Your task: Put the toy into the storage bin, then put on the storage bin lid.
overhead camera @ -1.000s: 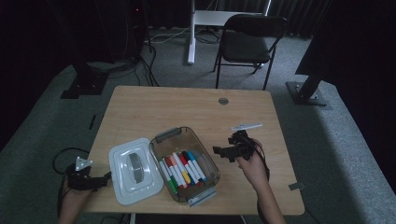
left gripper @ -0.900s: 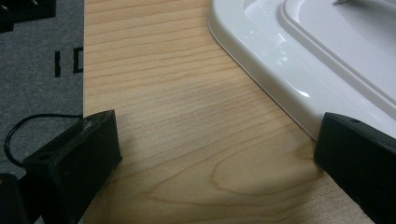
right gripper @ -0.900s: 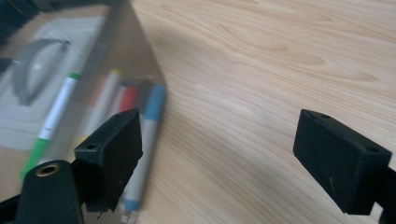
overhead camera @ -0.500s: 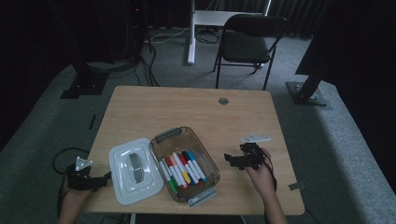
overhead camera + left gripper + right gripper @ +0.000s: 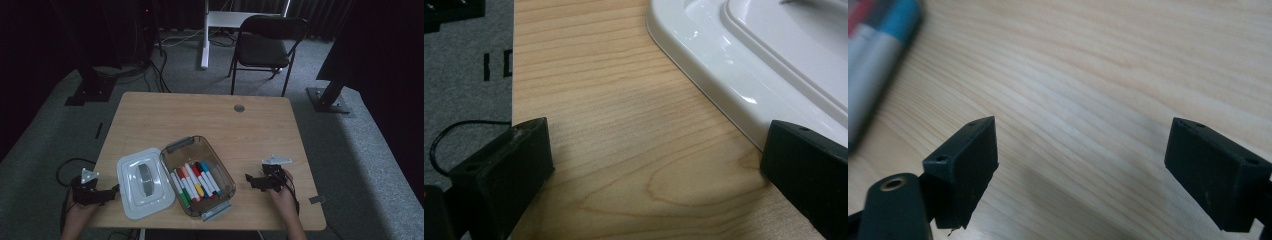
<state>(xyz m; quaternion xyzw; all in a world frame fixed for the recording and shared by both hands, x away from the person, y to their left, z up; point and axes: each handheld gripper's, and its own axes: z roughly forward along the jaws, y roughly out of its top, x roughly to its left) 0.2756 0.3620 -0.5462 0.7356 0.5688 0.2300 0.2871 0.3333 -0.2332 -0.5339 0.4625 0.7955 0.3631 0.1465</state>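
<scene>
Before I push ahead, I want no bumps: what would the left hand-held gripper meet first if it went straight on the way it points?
Probably the white lid: the left hand-held gripper stands open over bare table, the lid's rim just ahead at its right jaw.

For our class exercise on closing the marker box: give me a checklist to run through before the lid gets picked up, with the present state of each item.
1. Left hand-held gripper open: ok, jaws stand wide apart over bare table.
2. Right hand-held gripper open and holding nothing: ok.
3. Lid within the left gripper's reach: ok, its rim lies just beyond one jaw.
4. Lid free of clutter: ok, nothing lies on it.
5. Box uncovered with markers lying inside: ok.
6. Markers low enough for the lid to seat: cannot tell.
</scene>
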